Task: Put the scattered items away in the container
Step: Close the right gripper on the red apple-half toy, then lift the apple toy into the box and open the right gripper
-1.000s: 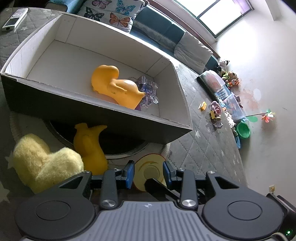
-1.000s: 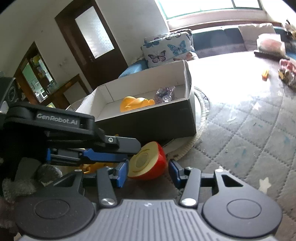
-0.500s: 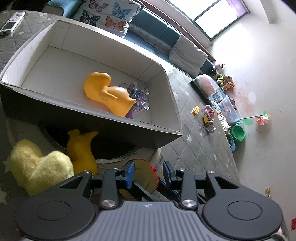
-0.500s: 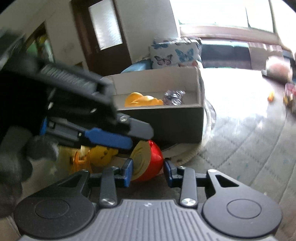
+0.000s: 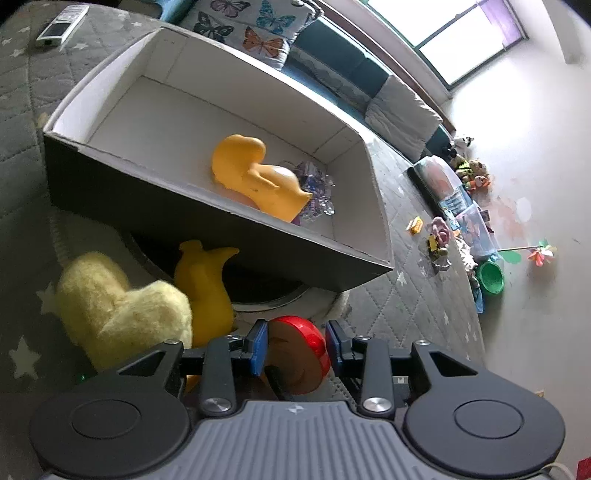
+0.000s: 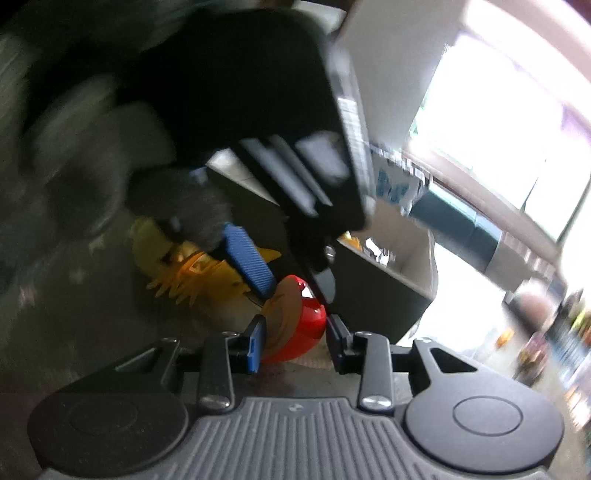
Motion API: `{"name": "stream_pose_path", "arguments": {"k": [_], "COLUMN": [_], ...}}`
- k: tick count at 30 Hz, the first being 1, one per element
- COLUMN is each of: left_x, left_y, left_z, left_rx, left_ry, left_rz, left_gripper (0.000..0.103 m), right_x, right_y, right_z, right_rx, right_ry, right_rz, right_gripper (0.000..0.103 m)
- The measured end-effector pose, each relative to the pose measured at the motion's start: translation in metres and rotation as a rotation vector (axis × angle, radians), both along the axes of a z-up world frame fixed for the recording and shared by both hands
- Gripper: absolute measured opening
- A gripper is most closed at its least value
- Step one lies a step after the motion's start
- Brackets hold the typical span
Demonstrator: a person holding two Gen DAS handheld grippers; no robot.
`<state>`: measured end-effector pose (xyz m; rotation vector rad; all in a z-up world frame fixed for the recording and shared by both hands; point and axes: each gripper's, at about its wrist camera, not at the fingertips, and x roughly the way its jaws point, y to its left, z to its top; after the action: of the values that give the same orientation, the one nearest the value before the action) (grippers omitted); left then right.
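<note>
A red half-apple toy (image 5: 299, 350) sits between the fingers of my left gripper (image 5: 295, 345); the blue pads are close to both its sides, and contact is not clear. The same toy (image 6: 295, 325) lies between the fingers of my right gripper (image 6: 295, 339), with the left pad against its cut face and a small gap at the right pad. The cardboard box (image 5: 207, 221) stands just beyond, holding an orange duck (image 5: 255, 177) and a clear crinkly bundle (image 5: 317, 184). A yellow toy (image 5: 207, 288) and a yellow plush (image 5: 118, 306) lie in front of the box.
The other gripper's black body (image 6: 258, 110) fills the upper left of the blurred right wrist view. A sofa with butterfly cushions (image 5: 251, 26) is behind the box. Scattered toys and a green bowl (image 5: 489, 277) lie on the floor at the right. A remote (image 5: 59, 24) rests at the far left.
Both grippers have closed in around the red half-apple. The right wrist view swung sharply and is now blurred, with the left gripper crossing close in front of it.
</note>
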<state>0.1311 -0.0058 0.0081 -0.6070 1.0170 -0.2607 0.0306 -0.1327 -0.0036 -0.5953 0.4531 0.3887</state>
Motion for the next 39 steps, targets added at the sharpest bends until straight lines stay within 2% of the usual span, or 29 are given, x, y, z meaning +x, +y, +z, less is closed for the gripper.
{"name": "stream_pose_path", "arguments": {"k": [2,4,19,23,30,35,39], "left_x": [0.000,-0.001,-0.002,-0.003,-0.004,0.001,0.011], "left_y": [0.002,0.002,0.002,0.003,0.005,0.013,0.024], "left_z": [-0.001,-0.001,-0.001,0.002,0.015,0.037,0.058], "left_rx": [-0.006,-0.009,0.001,-0.015,-0.055,-0.104,-0.118], "left_ry": [0.006,0.000,-0.021,-0.026,-0.053,-0.086,-0.132], "left_rz": [0.011,0.006,-0.039,-0.035,-0.025,-0.004,0.025], "left_gripper": [0.037,0.035,0.034,0.034,0.034,0.034,0.034], "right_x": [-0.005,-0.007,0.016,0.023,0.027,0.027,0.045], "right_y": [0.005,0.007,-0.022,-0.031,-0.040,-0.036,-0.029], "right_z": [-0.003,-0.002,0.010,0.012,0.031,0.062,0.086], "right_rx": [-0.038,-0.031,0.260,0.342,0.340,0.329,0.319], "right_ry": [-0.032,-0.036,0.144,0.199,0.151,0.100,0.066], "right_rz": [0.015,0.023,-0.034,-0.060,-0.065,-0.034,0.004], "right_gripper": [0.035,0.035,0.035,0.030,0.030,0.029,0.029]}}
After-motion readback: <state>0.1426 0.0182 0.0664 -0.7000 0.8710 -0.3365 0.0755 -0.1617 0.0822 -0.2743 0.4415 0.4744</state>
